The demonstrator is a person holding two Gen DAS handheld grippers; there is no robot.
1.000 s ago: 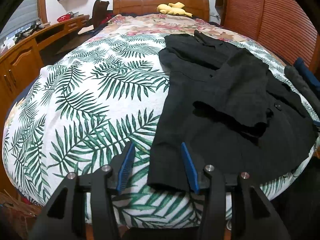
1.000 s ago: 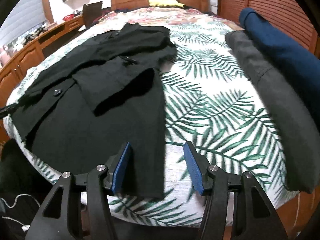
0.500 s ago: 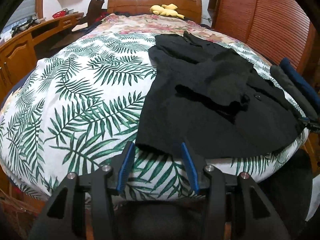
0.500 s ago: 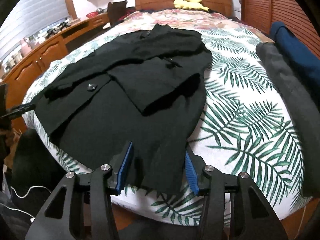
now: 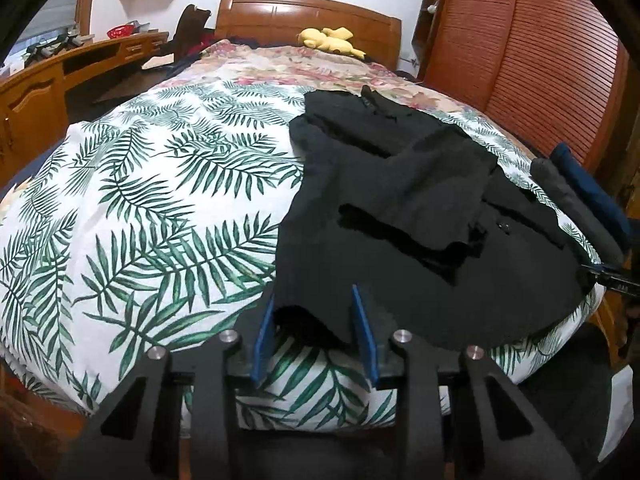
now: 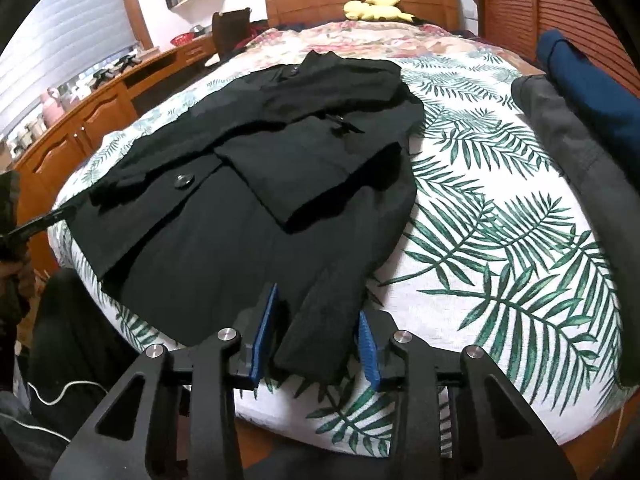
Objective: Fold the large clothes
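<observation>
Since a second ago both grippers have come in to the black coat's (image 5: 400, 216) hem and their jaws have just been closing. The left gripper (image 5: 314, 334) has one hem corner between its blue pads, the right gripper (image 6: 316, 340) the other; whether the pads already pinch the cloth cannot be told. The one coat lies flat on the palm-print bedspread (image 5: 160, 216), sleeves folded over its front. Beside the coat lie two rolled garments, one grey (image 6: 580, 168), one blue (image 6: 580, 80). One yellow plush toy (image 6: 376, 6) sits beyond the coat's collar.
</observation>
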